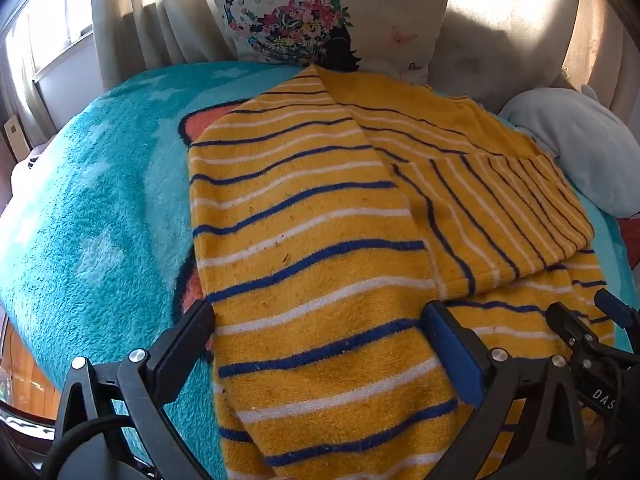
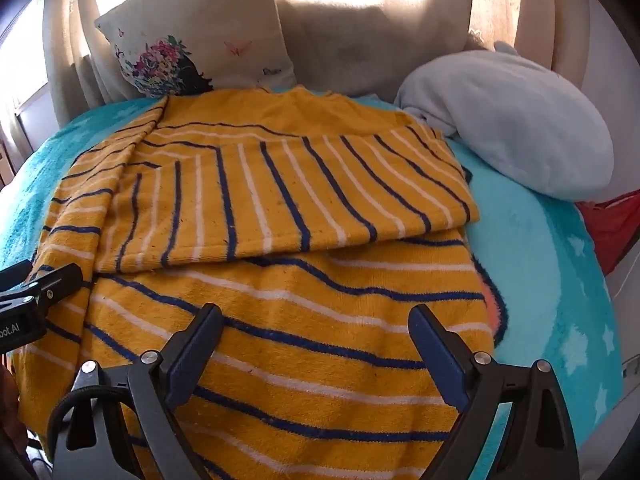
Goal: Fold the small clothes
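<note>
In the left wrist view, the left gripper [image 1: 320, 320] has its fingers spread wide, one on each side of the near part of the yellow garment [image 1: 320, 240], and nothing is pinched between them. The garment has blue and white stripes and lies flat on a turquoise blanket [image 1: 100, 220]. A sleeve [image 1: 500, 208] is folded across the body of the garment, so its stripes run in another direction. This view shows the left edge of the garment and much blanket beside it, also an orange patch [image 1: 204, 120] of the blanket pattern near that edge. Behind stands a flowered pillow [image 1: 304, 24], and a pale blue cushion [image 1: 580, 152] is at the far right. The right gripper [image 1: 592, 320] shows at the right edge.

In the right wrist view, the right gripper [image 2: 316, 320] also has its fingers wide apart above the near part of the garment [image 2: 300, 340], holding nothing. Here the folded sleeve [image 2: 280, 192] shows fully, and the right edge of the garment with the blanket [image 2: 552, 280] beyond it. The cushion [image 2: 512, 120] is seen whole, and something red [image 2: 612, 228] lies beside it. The pillow [image 2: 192, 40] stands at the back left. Part of the left gripper [image 2: 40, 288] enters at the left edge.
</note>
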The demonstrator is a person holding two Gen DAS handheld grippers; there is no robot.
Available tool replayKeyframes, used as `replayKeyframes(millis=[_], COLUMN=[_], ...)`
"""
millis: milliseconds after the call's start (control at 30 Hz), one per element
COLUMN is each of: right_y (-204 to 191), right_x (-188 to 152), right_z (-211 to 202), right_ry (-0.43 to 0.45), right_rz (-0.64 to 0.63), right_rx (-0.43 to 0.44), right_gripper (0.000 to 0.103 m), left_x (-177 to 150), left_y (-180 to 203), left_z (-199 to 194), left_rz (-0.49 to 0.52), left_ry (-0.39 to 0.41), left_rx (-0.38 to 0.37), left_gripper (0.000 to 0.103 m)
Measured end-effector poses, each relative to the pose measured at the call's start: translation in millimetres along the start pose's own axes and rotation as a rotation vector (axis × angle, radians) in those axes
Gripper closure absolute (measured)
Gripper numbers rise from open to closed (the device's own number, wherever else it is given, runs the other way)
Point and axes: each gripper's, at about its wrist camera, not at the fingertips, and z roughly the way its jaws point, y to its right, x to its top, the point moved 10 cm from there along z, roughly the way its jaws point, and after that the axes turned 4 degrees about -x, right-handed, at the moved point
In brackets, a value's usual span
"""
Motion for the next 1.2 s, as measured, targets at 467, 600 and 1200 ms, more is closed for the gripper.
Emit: replayKeyframes(millis=[467,600,1200], right_y=[-1,0,-2], right_x=[-6,-7,-10], right_z=[15,16,18], right_ry=[-0.051,-0.056,-0.035], right_rz=[0.029,0.035,0.060], right_rx=[0.029,0.034,0.077], right_gripper=[0.003,0.002,0.000], left_x=[-17,-12,7], left_y=[-6,-3,1], left_z=[5,5,-1], left_rz=[-0.003,0.000,0.011], left_ry=[-0.001,-0.014,-0.016], left_rx=[0.009,0.019,0.005], left_gripper=[0.000,0.000,0.000])
